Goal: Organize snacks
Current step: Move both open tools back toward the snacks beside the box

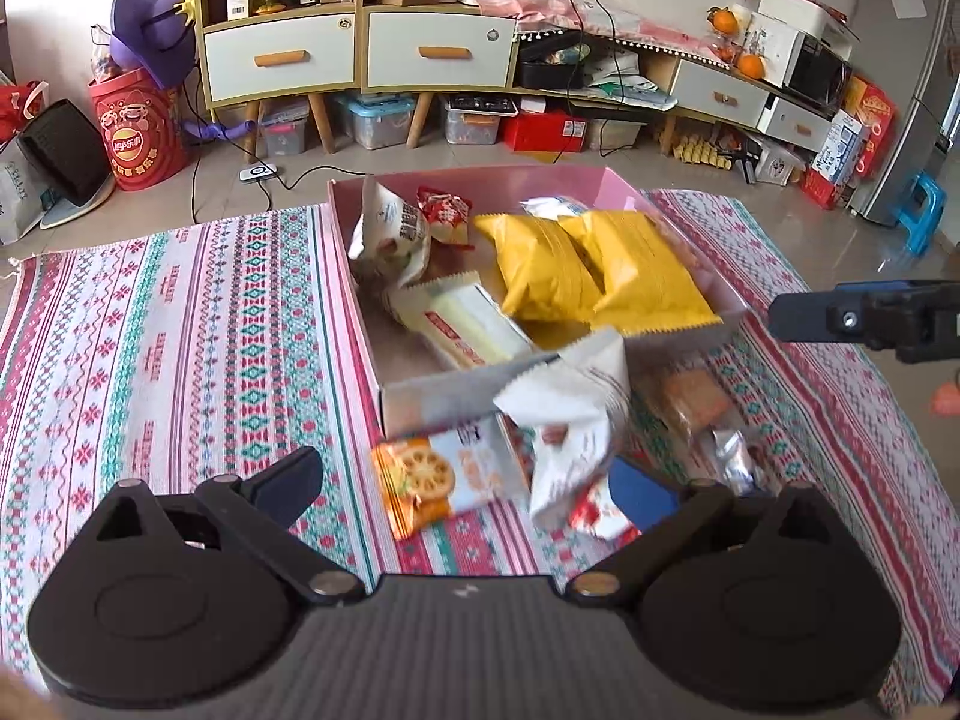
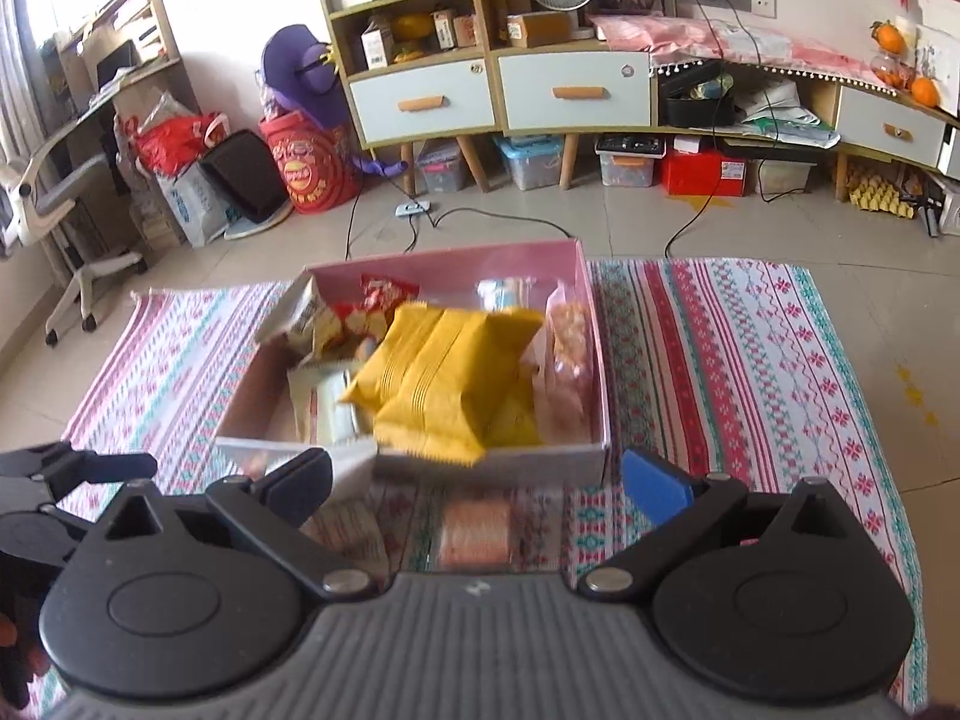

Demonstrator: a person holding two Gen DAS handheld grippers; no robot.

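In the pink box [image 1: 618, 183], two yellow packets [image 1: 600, 267], both flat.

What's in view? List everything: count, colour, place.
Pink cardboard box: 1, pink, mid-mat.
Crinkled plastic snack bags: 2, yellow, in box.
Tall foil pouch: 1, white, box's far-left corner.
Small plastic packet: 1, red, beside pouch.
Flat wrapper: 1, pale yellow, box's near-left.
Crumpled packet: 1, white, at box's near wall.
Printed packet: 1, orange-white, mat before box.
Clear biscuit pack: 1, brown, mat before box.
Woven patterned mat: 1, pink-teal, floor.
Left claw: 1, black, open.
Right claw: 1, black, open.
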